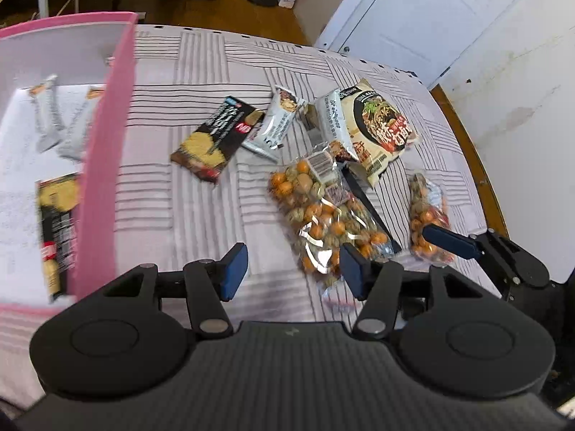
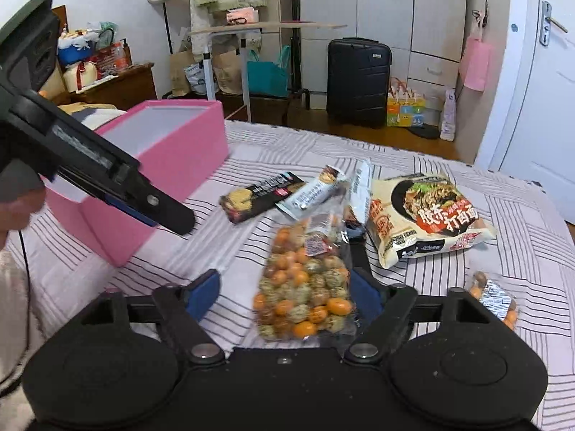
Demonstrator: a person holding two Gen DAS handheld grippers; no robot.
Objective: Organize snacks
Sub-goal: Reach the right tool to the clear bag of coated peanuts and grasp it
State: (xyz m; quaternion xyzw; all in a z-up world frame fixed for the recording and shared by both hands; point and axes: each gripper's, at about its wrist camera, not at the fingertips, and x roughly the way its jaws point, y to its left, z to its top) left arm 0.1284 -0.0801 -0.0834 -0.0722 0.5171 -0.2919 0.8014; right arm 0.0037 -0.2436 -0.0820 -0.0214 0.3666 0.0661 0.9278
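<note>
So the pink box [image 1: 104, 143] sits at the left edge of the striped bed [image 1: 201, 222], a few packets already inside. Left gripper [image 1: 293, 269] hangs half open over bare sheet, nothing between its pads. Mid-bed there's a black cracker pack [image 1: 215, 140], a white bar [image 1: 271, 125] and the noodle bag [image 1: 377, 125]. Right gripper [image 2: 284, 291] is spread wide around the clear bag of orange and green balls [image 2: 305, 283], not squeezing it. A smaller bag [image 2: 496, 298] lies near the right edge.
</note>
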